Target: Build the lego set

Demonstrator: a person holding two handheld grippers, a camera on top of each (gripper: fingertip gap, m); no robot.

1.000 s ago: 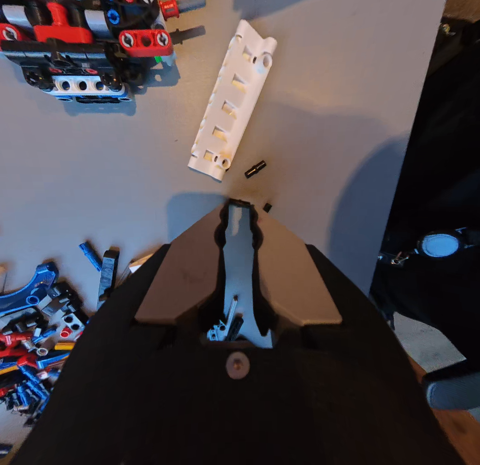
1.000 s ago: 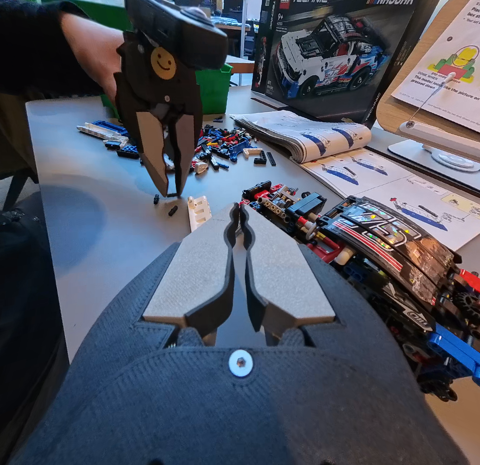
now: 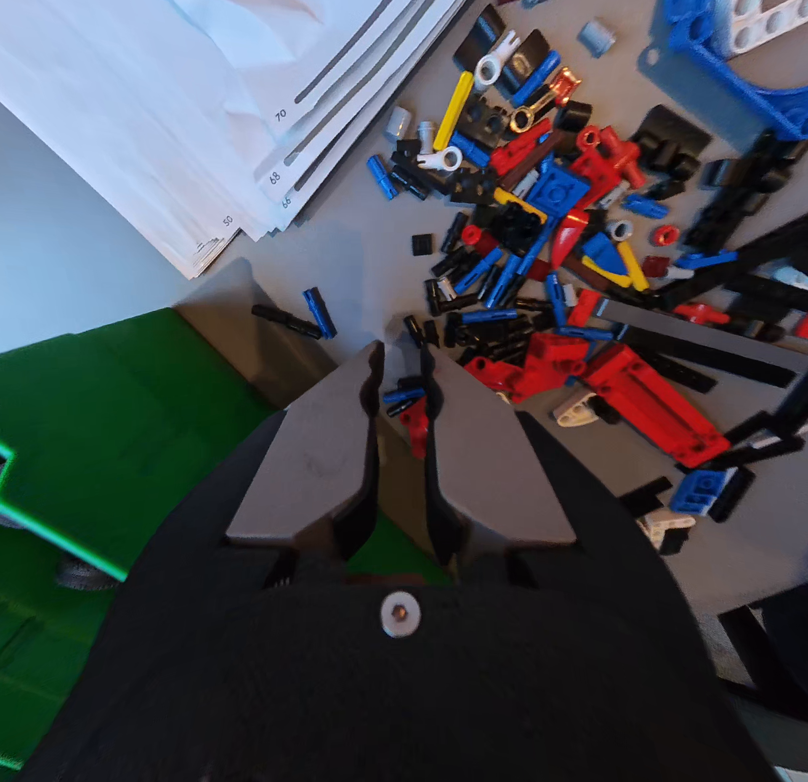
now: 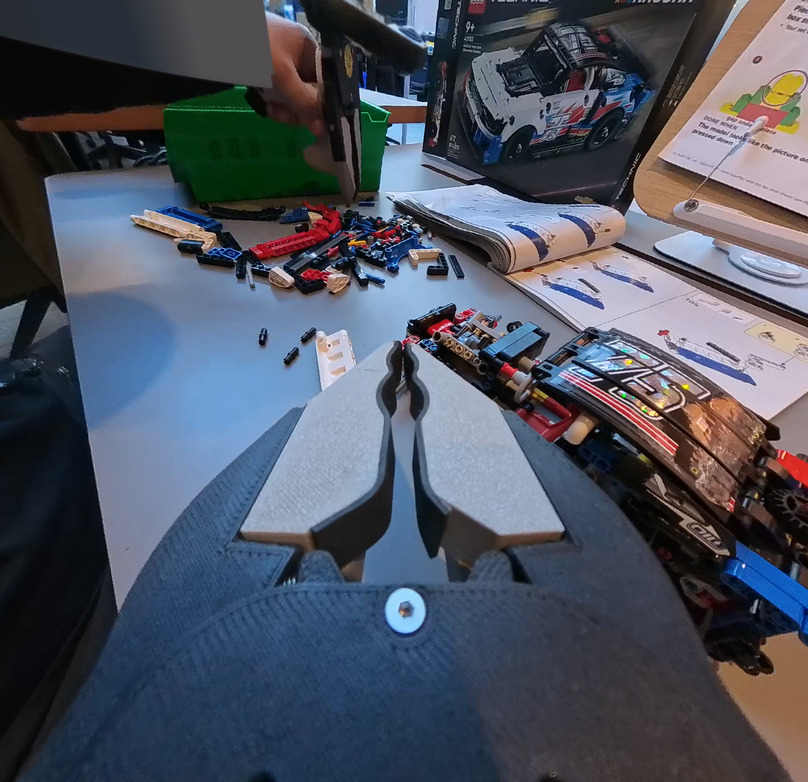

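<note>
Two grippers in play, and under both runs the grey table (image 4: pixel 175 389), the biggest thing I've got on screen. On its far right side stands the lego set box (image 4: pixel 546 83), upright, with the open instruction booklet (image 4: pixel 516 232) lying in front of it and a green bin (image 4: pixel 245 153) off to its left. Nearest my right wrist camera sits the half-built car (image 4: pixel 634 411), black printed roof panels on top, blue frame showing at its right end. My right gripper (image 4: pixel 402 349) hangs just beside the car's front, fingers nearly together with only a thin slit between the tips and nothing in them. Just left of it lies a white holed panel (image 4: pixel 334 356), flat on the table, with three small black pins (image 4: pixel 290 355) loose nearby. Farther back is the loose parts pile (image 3: pixel 546 236), a scatter of red, blue, black and yellow pieces between bin and booklet. My left gripper (image 3: pixel 400 354) points down at the pile's near edge, fingers apart and empty, a blue pin (image 3: pixel 402 396) and a red connector (image 3: pixel 415 424) showing on the table in the gap between them.
</note>
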